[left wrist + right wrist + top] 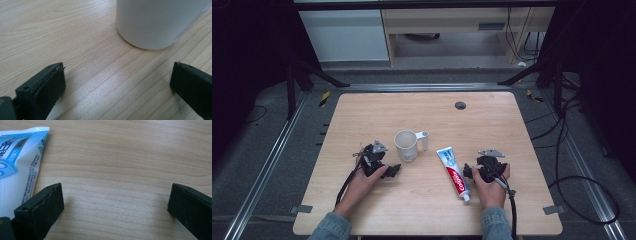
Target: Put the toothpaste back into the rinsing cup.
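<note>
table: light wooden tabletop (362, 115), everything sits on it
cup: white plastic cup with side handle (406, 145), upright, mid-table, just ahead of left gripper; its base (155, 22) lies beyond the jaws
toothpaste: white-blue-red toothpaste tube (453, 171), flat, cap toward the person, just beside right gripper; crimped end (20, 157) by one jaw
left gripper: black (388, 170), jaws wide apart, nothing between, bare wood
right gripper: black (473, 171), jaws wide apart, holding nothing, tube outside the gap
</note>
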Action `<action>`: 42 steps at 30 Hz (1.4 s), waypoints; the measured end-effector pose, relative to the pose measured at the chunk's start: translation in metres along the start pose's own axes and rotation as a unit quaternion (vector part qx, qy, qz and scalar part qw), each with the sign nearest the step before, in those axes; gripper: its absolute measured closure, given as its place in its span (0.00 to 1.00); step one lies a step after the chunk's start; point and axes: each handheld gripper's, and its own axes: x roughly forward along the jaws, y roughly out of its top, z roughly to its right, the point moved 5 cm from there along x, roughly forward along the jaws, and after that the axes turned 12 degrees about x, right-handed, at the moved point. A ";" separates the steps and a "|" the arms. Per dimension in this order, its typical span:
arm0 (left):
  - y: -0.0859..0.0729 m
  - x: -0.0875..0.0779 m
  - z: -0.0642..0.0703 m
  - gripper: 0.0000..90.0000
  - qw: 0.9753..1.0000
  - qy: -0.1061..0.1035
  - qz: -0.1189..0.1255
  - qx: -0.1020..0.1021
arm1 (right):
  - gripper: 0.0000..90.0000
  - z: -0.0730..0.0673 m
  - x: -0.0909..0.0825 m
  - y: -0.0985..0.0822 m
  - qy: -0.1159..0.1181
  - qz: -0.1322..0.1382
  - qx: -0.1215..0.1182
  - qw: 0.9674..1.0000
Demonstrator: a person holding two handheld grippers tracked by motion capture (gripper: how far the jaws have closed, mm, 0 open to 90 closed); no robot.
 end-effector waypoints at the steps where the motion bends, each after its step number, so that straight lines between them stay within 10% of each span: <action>1: 0.000 0.000 0.000 0.00 1.000 0.000 0.000 0.000 | 0.01 0.000 0.000 0.000 0.000 0.000 0.000 1.000; 21: -0.006 -0.006 0.000 0.00 1.000 0.000 -0.001 0.001 | 0.16 -0.020 -0.022 0.021 0.037 -0.035 -0.057 0.997; 42: -0.008 -0.007 -0.001 0.00 1.000 0.002 -0.001 -0.002 | 0.22 -0.059 -0.047 0.039 0.050 -0.112 -0.129 0.984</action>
